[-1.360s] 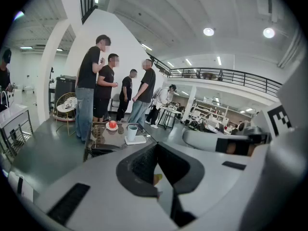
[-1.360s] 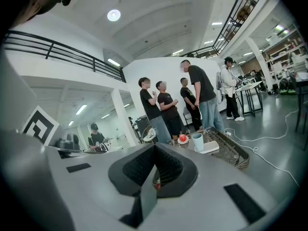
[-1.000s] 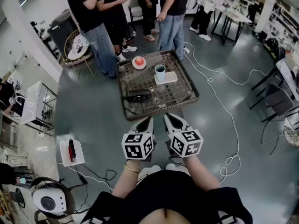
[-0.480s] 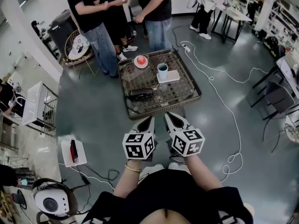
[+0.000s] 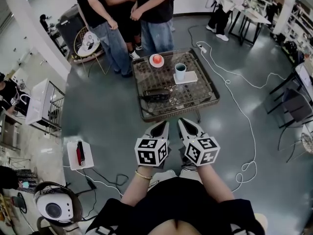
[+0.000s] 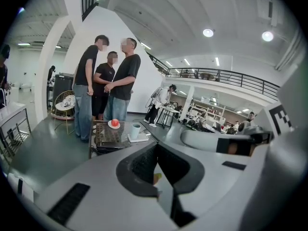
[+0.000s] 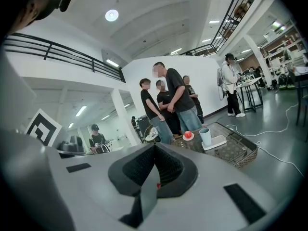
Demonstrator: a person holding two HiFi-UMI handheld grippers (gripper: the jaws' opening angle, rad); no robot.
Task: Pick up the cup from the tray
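Two grippers sit nearest me, side by side just ahead of my body: the left gripper [image 5: 163, 125] and the right gripper [image 5: 182, 122], both clenched tight with nothing between the jaws. I read this as the approach, with neither one near the tray [image 5: 168, 114] yet. The cup [image 5: 180, 71] stands upright on a white pad [image 5: 190, 77] in the tray's far right part, so I'd use the right gripper, which is on that side. To do it well I'd spread the jaws before crossing the near rim, not over the cup. I'd come in above the tray wall, set the pads on either side of the cup around mid-height, then close and lift straight up so the pad stays where it lies. The black thing [image 5: 156, 95] lies nearer and to the left, and the red thing on its dish [image 5: 156, 59] is well left of the cup, both off my line. People [image 5: 146, 13] stand right behind the far rim — I wouldn't overreach.
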